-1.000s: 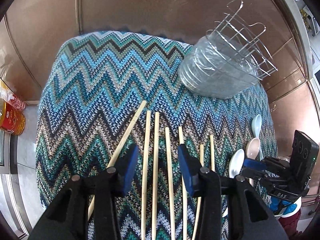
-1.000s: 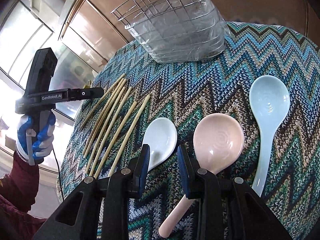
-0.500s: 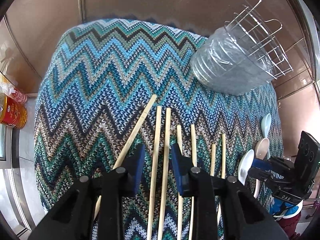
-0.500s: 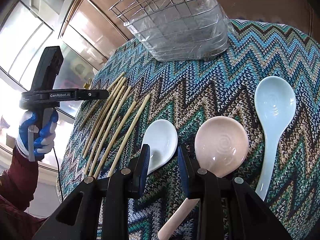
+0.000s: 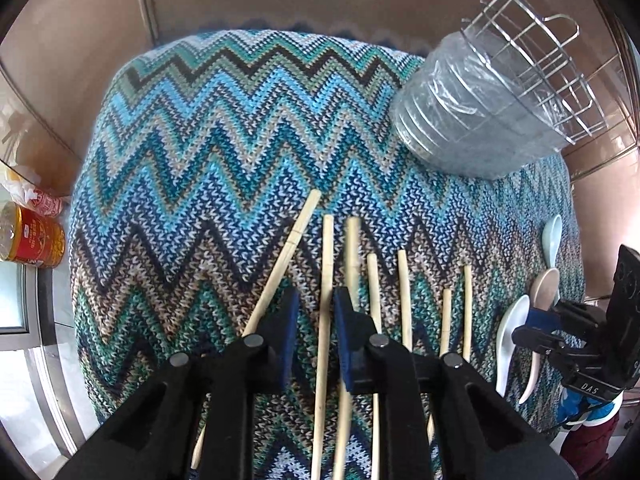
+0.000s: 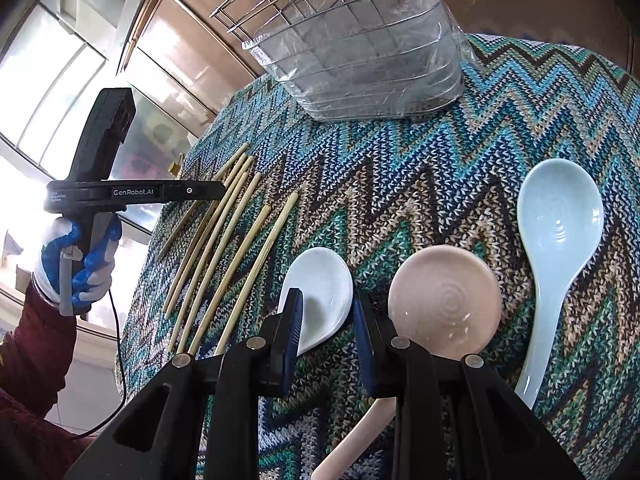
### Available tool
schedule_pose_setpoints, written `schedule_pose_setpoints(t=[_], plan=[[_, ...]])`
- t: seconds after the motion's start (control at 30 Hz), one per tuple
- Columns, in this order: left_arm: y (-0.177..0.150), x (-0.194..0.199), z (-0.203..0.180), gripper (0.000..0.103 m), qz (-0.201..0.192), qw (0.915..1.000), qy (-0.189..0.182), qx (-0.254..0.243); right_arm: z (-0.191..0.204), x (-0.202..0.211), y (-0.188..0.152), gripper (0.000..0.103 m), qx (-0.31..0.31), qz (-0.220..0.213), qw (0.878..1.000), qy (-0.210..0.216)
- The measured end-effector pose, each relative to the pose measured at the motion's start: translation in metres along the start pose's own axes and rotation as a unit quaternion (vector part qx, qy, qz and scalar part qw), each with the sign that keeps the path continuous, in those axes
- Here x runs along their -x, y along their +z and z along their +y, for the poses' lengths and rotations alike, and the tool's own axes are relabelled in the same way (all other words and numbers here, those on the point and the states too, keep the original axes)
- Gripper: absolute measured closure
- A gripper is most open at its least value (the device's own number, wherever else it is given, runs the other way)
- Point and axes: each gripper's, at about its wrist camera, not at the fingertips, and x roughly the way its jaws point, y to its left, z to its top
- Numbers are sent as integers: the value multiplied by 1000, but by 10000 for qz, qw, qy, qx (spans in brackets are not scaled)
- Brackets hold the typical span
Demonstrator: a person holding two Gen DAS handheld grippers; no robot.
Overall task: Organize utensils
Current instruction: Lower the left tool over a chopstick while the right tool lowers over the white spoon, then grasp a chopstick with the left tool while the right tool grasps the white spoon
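Several bamboo chopsticks [image 5: 404,292] lie side by side on a zigzag knit cloth [image 5: 200,160]. My left gripper [image 5: 316,320] points down over them, jaws closing, with one chopstick [image 5: 327,264] in the gap and a small space still beside it. From the right wrist view it shows side-on as the left gripper [image 6: 216,191]. White spoon [image 6: 320,280], pink spoon [image 6: 444,300] and pale blue spoon [image 6: 560,220] lie to the right. My right gripper [image 6: 326,324] hovers at the white spoon, jaws narrowing slightly, nothing clamped. A clear-lined wire basket [image 5: 480,120] stands at the back.
A red tin [image 5: 32,236] and a packet [image 5: 36,200] sit on the ledge left of the cloth. Brown panelled walls close in behind the basket [image 6: 360,60]. A gloved hand [image 6: 76,264] holds the left gripper's handle near the cloth's left edge.
My left gripper came down closer to the chopsticks and its jaws narrowed from spanning three sticks to just one. The right gripper stayed put by the white spoon.
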Motion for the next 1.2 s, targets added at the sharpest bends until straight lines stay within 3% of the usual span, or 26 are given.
schedule_pose_setpoints(t=[0.23, 0.5, 0.67, 0.9, 1.2], plan=[[12, -14, -22, 86, 158, 9994, 174, -264, 0, -3, 6, 77, 52, 118, 9999, 50], [21, -21, -38, 94, 177, 9989, 254, -357, -5, -8, 12, 95, 50, 211, 9998, 49], [17, -20, -29, 98, 69, 9990, 216, -382, -5, -5, 11, 96, 123, 124, 9998, 42], [-13, 4, -24, 99, -325, 9984, 53, -452, 15, 17, 2, 98, 315, -233, 9991, -144], [-53, 73, -29, 99, -1411, 9883, -101, -570, 55, 68, -9, 98, 612, -896, 9928, -508]])
